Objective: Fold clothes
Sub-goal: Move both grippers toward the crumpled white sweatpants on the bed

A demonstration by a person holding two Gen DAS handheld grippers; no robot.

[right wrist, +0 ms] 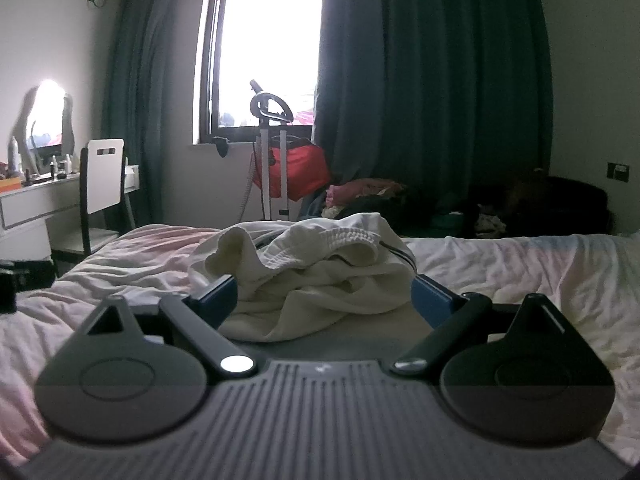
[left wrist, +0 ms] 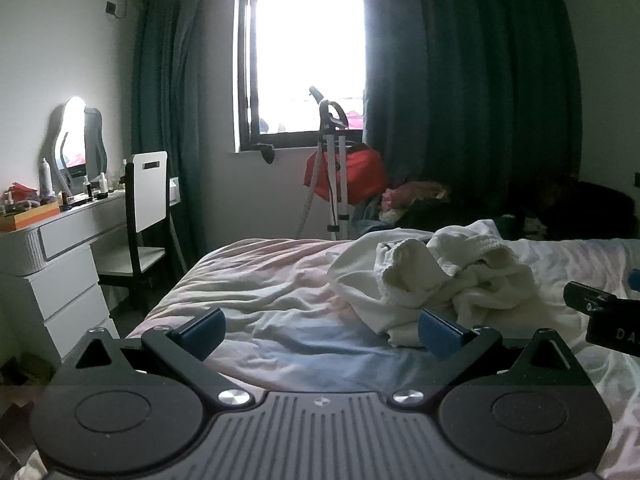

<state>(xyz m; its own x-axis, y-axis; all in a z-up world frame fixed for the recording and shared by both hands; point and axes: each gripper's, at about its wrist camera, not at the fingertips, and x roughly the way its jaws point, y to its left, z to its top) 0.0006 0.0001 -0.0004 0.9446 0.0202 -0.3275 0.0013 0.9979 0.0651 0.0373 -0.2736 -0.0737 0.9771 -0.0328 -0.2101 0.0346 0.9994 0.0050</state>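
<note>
Clothes (right wrist: 312,268): white crumpled heap on bed (right wrist: 520,276), soft, light, floppy; grab at ribbed waistband edge. Left gripper (left wrist: 320,332) & right gripper (right wrist: 324,300) both wide open, holding nothing.

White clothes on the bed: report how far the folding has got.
Done: nothing shows folded; the white clothes lie in a crumpled heap on the bed. In hand: nothing; the left gripper and right gripper both have open jaws, the right one facing the heap. Left: gripping, spreading flat and every fold.
</note>
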